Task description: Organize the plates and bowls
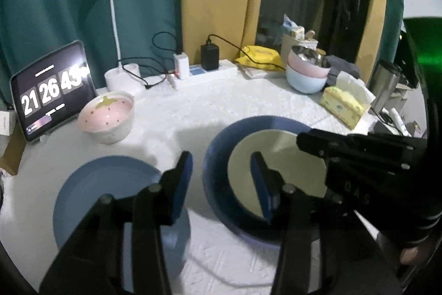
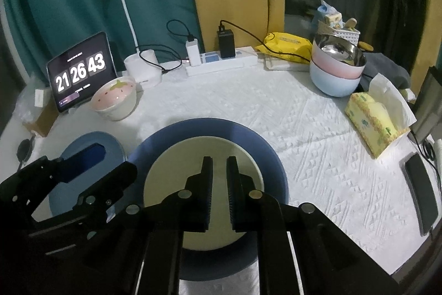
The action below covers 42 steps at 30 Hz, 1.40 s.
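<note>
A cream plate lies inside a larger dark blue plate on the white cloth. My right gripper hovers over the cream plate, shut, with nothing between its fingers. My left gripper is open; its right finger sits over the big blue plate's left rim and the cream plate, gripping nothing. A smaller light blue plate lies to the left. A strawberry-pattern bowl stands at the back left. Stacked pink and pale blue bowls with a steel lining stand at the back right.
A tablet clock, a white desk lamp and a power strip with cables line the back edge. A yellow tissue box and a phone lie on the right. Curtains hang behind.
</note>
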{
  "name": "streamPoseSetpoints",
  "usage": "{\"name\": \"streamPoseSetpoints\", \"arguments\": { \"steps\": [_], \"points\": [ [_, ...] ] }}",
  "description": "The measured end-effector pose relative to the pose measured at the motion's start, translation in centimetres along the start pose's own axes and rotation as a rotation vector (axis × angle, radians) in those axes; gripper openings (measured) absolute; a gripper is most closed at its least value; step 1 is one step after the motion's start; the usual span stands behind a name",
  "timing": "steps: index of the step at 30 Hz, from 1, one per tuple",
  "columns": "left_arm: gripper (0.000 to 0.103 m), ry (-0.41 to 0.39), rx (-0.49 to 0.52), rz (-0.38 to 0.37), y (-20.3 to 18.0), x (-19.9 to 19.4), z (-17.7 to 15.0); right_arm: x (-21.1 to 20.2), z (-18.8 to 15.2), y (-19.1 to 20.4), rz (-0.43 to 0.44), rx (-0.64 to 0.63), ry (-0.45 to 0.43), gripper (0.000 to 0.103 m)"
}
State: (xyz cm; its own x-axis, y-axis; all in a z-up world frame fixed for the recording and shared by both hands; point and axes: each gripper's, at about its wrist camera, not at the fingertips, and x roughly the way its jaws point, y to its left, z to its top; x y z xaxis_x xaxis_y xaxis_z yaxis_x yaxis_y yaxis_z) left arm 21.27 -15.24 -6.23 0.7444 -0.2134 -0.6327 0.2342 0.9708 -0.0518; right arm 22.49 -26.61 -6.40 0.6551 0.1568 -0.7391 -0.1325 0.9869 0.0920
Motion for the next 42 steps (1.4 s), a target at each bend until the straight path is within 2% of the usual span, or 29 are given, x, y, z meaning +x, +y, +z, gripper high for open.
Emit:
{"name": "streamPoseSetpoints", "arguments": {
  "steps": [16,42],
  "points": [
    [0.046,-0.04,-0.057,0.027,4.0,-1.7,0.4,-0.5,1.0,3.6,0.006,-0.058,-0.012,0.011],
    [0.046,-0.069,-0.134,0.072,10.6,-2.5,0.8,1.3,3.4,8.7,0.033,-0.122,0.002,0.011]
  ]
}}
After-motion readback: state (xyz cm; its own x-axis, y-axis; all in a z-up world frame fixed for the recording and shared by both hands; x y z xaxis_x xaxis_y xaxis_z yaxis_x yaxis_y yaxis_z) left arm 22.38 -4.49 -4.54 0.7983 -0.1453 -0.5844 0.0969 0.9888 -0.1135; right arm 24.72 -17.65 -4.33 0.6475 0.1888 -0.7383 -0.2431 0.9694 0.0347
